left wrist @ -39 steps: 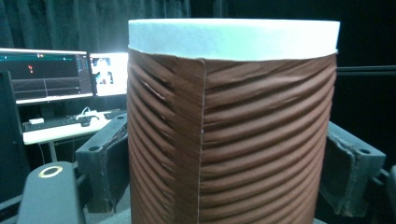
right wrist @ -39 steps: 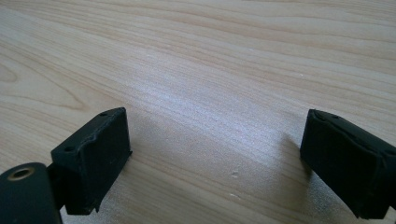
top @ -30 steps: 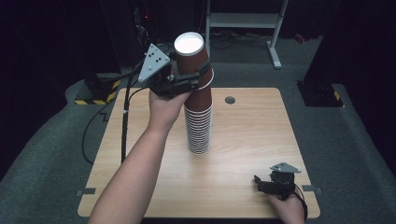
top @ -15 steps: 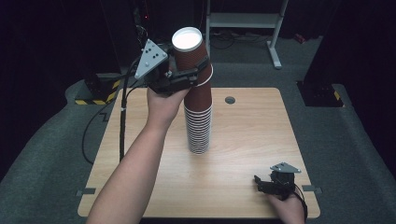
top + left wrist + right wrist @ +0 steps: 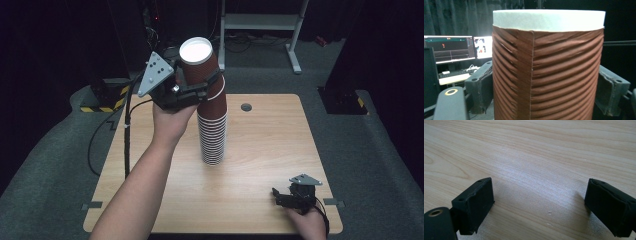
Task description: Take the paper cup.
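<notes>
Sitting clamped between the left hand-held gripper's [image 5: 200, 82] jaws — top brown cup [image 5: 199, 62], tilted above the stack [image 5: 212, 130].

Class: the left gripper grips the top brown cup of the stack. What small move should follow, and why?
Probably lift straight up: the left gripper clamps the top cup, which tilts but is still nested in the stack; the right gripper rests open on the table.

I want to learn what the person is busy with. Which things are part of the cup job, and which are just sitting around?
Part of the job:
- top brown cup, gripped by the left tool
- stack of brown cups below it
- wooden table the stack stands on

Just around:
- right tool, open, resting on the table's near corner
- screens in the background
- grey metal frame behind the table
</notes>
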